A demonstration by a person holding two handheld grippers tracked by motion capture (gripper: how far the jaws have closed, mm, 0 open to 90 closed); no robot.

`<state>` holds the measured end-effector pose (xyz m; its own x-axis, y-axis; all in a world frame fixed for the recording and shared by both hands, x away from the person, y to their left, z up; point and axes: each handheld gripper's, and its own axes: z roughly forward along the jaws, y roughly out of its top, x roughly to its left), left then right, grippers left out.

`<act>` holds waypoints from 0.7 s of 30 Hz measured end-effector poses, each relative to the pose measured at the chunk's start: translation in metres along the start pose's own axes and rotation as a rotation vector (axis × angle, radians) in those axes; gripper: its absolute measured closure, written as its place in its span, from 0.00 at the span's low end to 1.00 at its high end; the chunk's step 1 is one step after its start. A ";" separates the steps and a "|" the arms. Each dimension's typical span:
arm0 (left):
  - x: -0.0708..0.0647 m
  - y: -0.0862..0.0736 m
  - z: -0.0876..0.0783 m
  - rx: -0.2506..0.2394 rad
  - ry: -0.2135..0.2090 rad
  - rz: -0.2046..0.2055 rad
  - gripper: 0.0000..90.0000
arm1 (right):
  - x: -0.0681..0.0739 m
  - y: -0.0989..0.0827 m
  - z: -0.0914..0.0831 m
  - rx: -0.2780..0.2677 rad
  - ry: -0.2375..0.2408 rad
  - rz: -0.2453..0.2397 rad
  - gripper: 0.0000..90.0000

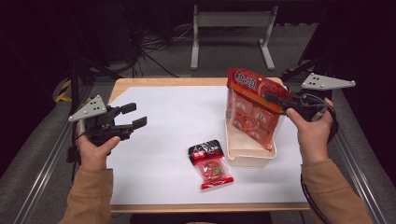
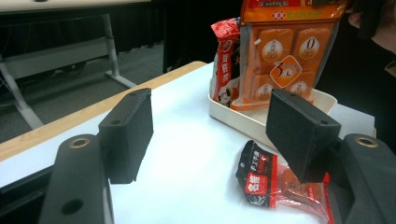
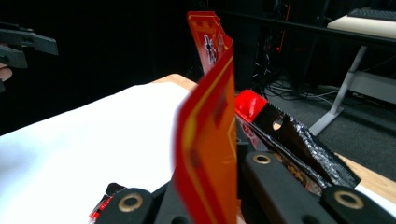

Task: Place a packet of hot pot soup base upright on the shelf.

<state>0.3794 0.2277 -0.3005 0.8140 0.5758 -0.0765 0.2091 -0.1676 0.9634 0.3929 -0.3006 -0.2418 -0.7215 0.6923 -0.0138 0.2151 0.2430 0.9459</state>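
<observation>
Lowering the large orange snack bag (image 1: 252, 109) into the white tray (image 1: 250, 156) at right, the right gripper (image 1: 280, 100) pinches its top edge; next, release. The left gripper (image 1: 133, 116) hangs spread, empty, far left.

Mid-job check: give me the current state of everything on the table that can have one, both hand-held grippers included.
Left hand-held gripper: open, holding nothing, above the white sheet.
Right hand-held gripper: shut on the orange snack bag's top edge.
Orange snack bag: upright, its bottom in the tray.
Cream tray: upright on the table; another red packet stands in it.
Small red-and-black packet: lying flat on the sheet, outside the tray.
</observation>
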 end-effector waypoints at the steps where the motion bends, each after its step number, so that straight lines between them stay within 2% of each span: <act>1: 0.000 0.000 0.000 0.001 0.000 0.000 0.37 | 0.000 -0.001 0.001 0.002 -0.005 -0.003 1.00; 21: 0.000 -0.003 0.007 0.019 -0.008 -0.002 0.37 | -0.006 -0.025 0.008 -0.001 0.005 0.037 1.00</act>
<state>0.3826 0.2228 -0.3050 0.8182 0.5693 -0.0803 0.2205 -0.1817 0.9583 0.3965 -0.3054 -0.2684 -0.7166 0.6971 0.0229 0.2412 0.2169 0.9459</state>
